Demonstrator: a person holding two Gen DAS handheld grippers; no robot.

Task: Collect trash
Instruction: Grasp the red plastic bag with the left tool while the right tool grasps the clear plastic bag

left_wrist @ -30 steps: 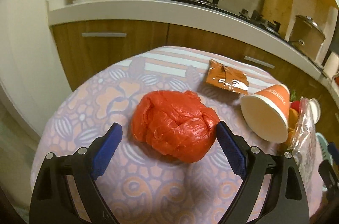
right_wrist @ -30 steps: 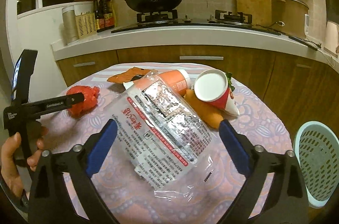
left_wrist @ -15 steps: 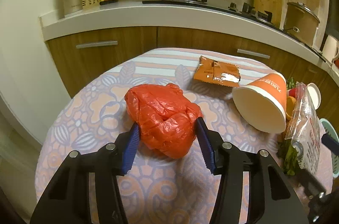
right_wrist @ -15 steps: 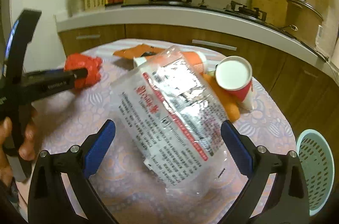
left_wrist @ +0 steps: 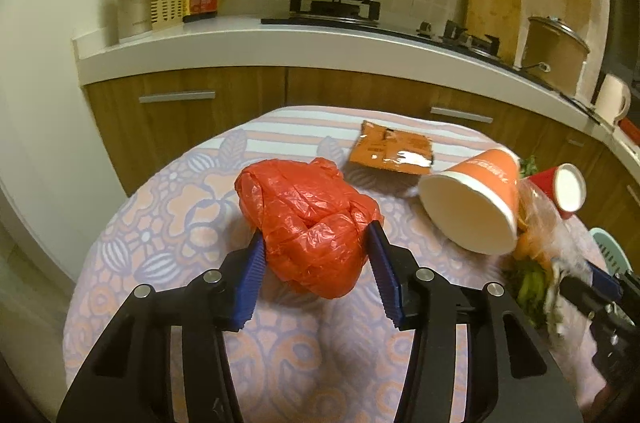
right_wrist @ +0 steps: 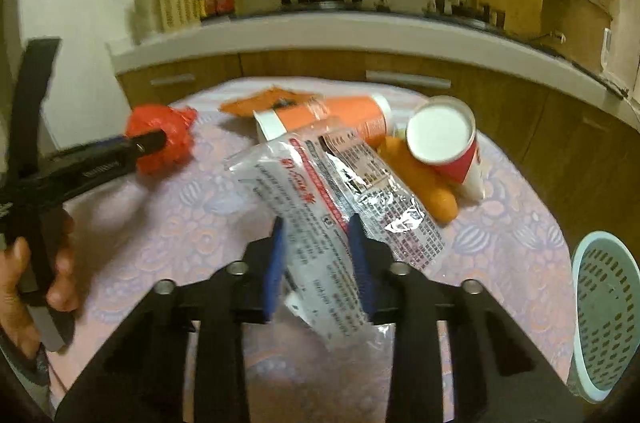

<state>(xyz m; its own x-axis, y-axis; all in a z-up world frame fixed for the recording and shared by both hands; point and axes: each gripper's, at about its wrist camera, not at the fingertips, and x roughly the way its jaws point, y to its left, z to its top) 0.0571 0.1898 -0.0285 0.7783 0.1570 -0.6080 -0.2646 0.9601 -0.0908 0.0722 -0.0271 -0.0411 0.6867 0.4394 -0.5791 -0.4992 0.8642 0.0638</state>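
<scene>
**Both grippers clamp trash on the round table**

Left wrist view: the left gripper (left_wrist: 316, 259) has its blue pads pressed into the crumpled red plastic bag (left_wrist: 308, 223) on the patterned tablecloth (left_wrist: 168, 207), jaws about half closed. This view alone shows the flat orange sachet (left_wrist: 392, 153) in full. Two paper cups lie tipped: an orange one (left_wrist: 472, 207) and a red one (left_wrist: 564, 185).

Right wrist view: the right gripper (right_wrist: 318, 259) has just closed narrowly, pinching the clear printed plastic wrapper (right_wrist: 340, 207). Only here appear an orange carrot (right_wrist: 424, 179), a pale perforated basket (right_wrist: 608, 315) beside the table, and a hand (right_wrist: 36, 283) holding the other gripper.
</scene>
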